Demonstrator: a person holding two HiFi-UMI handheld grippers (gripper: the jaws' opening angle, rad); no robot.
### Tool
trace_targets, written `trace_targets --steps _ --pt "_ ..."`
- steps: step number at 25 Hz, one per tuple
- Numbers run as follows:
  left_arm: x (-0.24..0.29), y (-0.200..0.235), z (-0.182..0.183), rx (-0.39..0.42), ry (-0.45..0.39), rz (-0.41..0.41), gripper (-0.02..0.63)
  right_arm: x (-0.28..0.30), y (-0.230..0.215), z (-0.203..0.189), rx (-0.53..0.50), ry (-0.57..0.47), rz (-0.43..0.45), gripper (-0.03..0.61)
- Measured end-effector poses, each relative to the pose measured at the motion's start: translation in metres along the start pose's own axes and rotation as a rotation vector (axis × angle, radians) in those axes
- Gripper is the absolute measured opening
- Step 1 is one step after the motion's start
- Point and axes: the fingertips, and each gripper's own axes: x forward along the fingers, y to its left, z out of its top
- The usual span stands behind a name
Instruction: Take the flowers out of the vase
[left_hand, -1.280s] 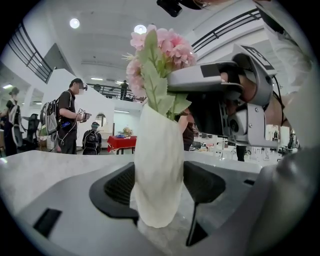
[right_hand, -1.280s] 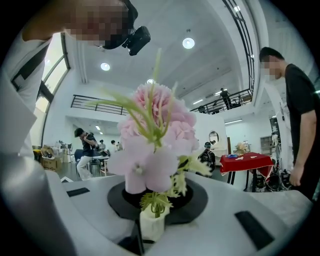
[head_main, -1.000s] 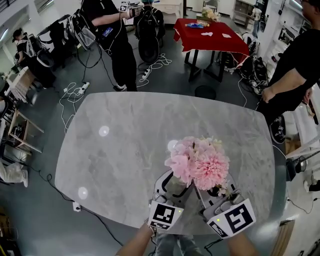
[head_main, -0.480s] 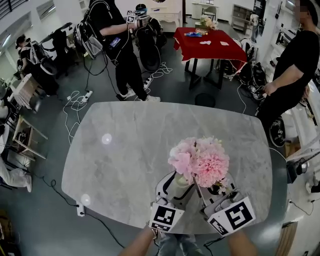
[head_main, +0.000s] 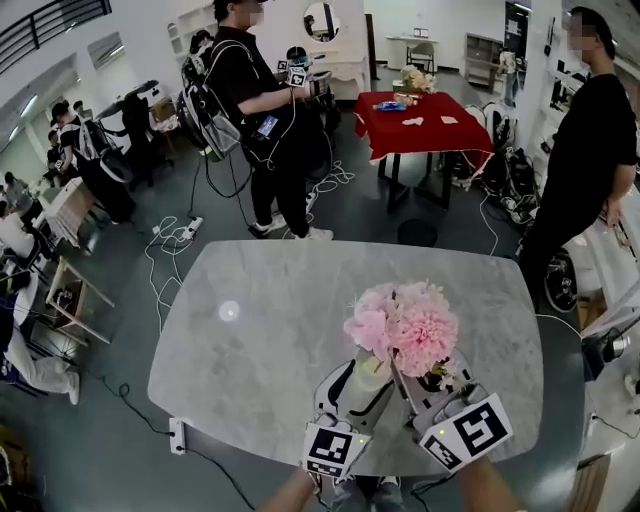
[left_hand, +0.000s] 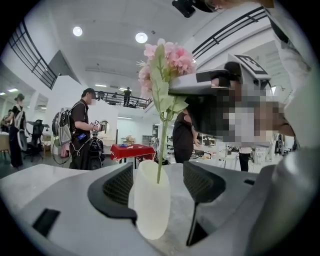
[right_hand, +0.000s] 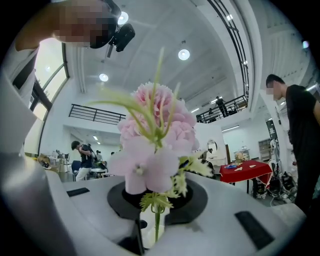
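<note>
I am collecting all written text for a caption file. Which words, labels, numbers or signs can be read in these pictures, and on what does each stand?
No text can be read anywhere.
Left marker cube and right marker cube: black and white square patterns, no letters.
Vase: plain, no print.
Things on the red table: too small to read.

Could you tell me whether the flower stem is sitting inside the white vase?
Yes, the green stem runs down into the white vase.
</note>
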Motion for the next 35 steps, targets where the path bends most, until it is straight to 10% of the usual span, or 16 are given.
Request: trace_targets --steps 8,20,35 --pt "-0.013 -0.005 0.038 -0.019 -0.040 0.011 0.300 -0.015 -0.003 0.042 -0.005 -0.077 0.010 0.069" --pt "-0.032 -0.020 0.099 -0.034 -0.088 0.066 0.063 -0.063 -0.023 0.091 -0.049 -0.094 -0.067 0.069" --pt "-0.006 -0.076 0.103 -0.063 -0.060 -0.013 0.005 -0.123 -0.056 0.057 -0.067 0.074 -0.190 0.069"
